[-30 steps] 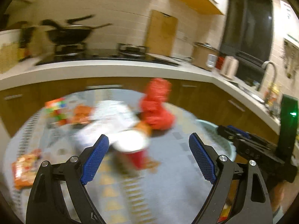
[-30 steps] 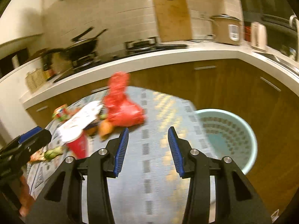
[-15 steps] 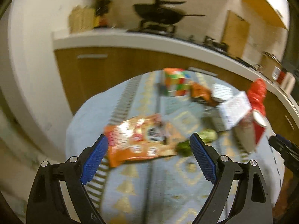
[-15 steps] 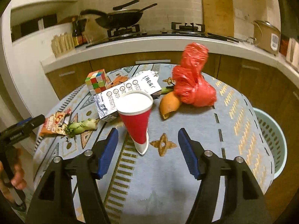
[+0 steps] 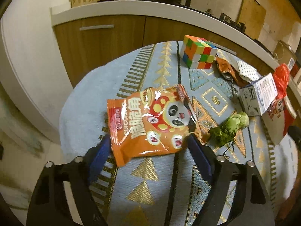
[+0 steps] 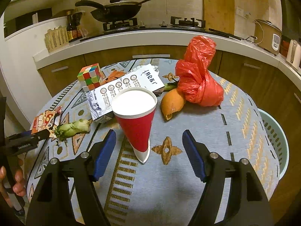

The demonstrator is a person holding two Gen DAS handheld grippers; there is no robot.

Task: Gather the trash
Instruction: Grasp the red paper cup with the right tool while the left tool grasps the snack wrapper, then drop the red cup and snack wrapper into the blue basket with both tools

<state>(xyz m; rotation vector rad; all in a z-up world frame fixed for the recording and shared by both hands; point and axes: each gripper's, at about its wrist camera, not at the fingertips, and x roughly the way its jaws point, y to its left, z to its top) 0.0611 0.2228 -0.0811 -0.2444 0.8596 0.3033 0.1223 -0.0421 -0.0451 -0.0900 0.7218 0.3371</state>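
An orange snack bag (image 5: pixel 150 124) lies on the round table, with my open left gripper (image 5: pixel 148 156) straddling its near edge; the bag also shows at the left of the right wrist view (image 6: pixel 45 122). My open right gripper (image 6: pixel 148 148) stands around the base of an upright red paper cup (image 6: pixel 135 120). A green vegetable scrap (image 5: pixel 229 130) (image 6: pixel 73 128), a white carton (image 6: pixel 124 92) (image 5: pixel 257 98), an orange peel (image 6: pixel 172 103) and a knotted red plastic bag (image 6: pixel 199 75) lie on the table.
A pale green basket (image 6: pixel 272 143) stands beside the table at the right. A Rubik's cube (image 5: pixel 197 53) (image 6: pixel 90 76) and a small orange pouch with keys (image 5: pixel 225 69) sit at the far side. Kitchen cabinets and counter curve behind the table (image 6: pixel 169 179).
My left gripper has swung left and closed in until its fingers straddle the snack bag. My right gripper has turned from the basket side and moved in around the red cup.
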